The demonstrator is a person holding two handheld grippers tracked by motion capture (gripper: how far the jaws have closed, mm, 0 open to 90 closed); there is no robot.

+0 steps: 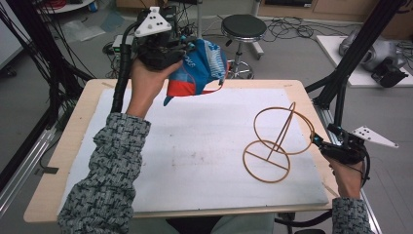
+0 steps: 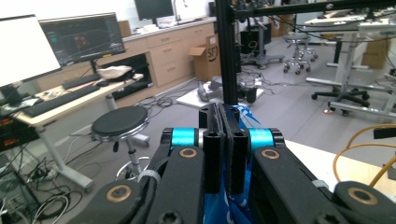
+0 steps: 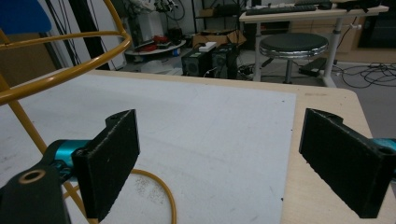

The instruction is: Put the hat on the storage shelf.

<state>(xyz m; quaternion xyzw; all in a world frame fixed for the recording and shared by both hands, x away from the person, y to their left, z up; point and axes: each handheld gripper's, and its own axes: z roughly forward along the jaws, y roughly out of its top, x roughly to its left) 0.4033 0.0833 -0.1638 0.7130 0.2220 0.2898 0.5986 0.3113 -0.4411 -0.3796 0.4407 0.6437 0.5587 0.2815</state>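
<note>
blue-red crinkly snack bag upper centre of high view, lifted off white mat, pinched in left gripper, jaws clamped together on bag edge. likely light, soft, slippery film, crushable contents; best held at sealed edge, gentle squeeze. left forearm raised, wrist bent, gripper pointing right. right gripper low at right table edge, jaws wide apart, empty, beside yellow wire stand.

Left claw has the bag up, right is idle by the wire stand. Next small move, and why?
Probably carry the blue bag toward the wire stand: the left claw is shut on it above the table's far edge, while the right claw waits open beside the stand.
</note>
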